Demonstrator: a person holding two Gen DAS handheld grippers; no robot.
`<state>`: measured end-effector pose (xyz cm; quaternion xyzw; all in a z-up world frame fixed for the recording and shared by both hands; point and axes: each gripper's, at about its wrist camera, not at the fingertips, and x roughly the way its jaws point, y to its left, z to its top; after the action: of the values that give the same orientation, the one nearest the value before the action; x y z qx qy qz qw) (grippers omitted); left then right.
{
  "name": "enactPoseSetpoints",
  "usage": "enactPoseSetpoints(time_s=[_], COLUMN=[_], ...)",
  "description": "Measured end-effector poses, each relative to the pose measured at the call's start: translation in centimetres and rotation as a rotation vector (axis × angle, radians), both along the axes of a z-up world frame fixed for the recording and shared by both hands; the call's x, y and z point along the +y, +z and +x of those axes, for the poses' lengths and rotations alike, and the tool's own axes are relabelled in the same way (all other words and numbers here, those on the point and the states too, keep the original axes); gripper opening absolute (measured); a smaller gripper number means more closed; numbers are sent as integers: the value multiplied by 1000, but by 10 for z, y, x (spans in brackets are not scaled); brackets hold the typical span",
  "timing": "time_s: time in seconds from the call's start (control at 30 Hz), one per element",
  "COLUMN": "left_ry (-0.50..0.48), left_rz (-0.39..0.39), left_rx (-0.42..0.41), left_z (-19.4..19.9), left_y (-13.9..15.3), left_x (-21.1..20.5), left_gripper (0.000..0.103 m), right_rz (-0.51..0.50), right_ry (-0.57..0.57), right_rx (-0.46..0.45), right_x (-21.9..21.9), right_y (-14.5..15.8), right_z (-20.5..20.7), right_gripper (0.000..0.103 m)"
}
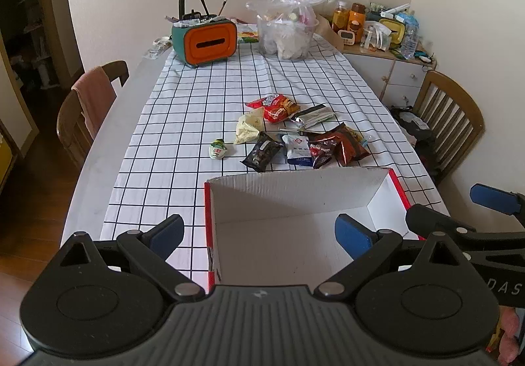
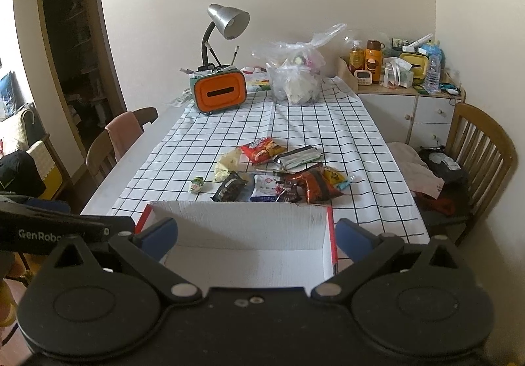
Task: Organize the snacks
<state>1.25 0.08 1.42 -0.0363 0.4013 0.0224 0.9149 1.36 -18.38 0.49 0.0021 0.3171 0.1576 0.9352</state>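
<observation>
The left gripper hangs level, its blue-padded fingers spread wide and holding nothing. The right gripper sits close beside it, jaws equally wide and bare. Part of a hand shows at the lower right edge.

Soft, even daylight fills both views — the doorway stays dim, the cloth reads bright without glare, shadows are faint, focus is sharp, and fisheye bending darkens the corners.
</observation>
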Motion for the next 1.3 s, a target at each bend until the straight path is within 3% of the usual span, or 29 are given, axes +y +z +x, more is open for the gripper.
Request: enactPoseSetpoints(time_s=[0.47, 0.63, 0.9, 1.03, 1.13, 1.3], left_ry=[-1, 19, 70, 98, 94, 23], left_rz=[18, 15, 9, 31, -1, -17], left_rx=[10, 36, 72, 122, 196, 279], left_z=[40, 66, 132, 174, 206, 240], left_y=[-6, -9, -11, -19, -32, -58], left_x=[-1, 12, 42, 55, 64, 59], left_gripper=[99, 99, 99, 99, 99, 99], right_rz=[29, 92, 65, 12, -33, -68], right_ry=[102, 125, 172, 180, 188, 187], right_rx=[22, 76, 97, 143, 216, 326], right_x=[-4, -14, -28, -31, -29, -29], right_y=[-7, -7, -8, -22, -41, -73], right_z=[42, 77, 149, 195, 231, 276], right_gripper=[102, 102, 102, 102, 100, 97])
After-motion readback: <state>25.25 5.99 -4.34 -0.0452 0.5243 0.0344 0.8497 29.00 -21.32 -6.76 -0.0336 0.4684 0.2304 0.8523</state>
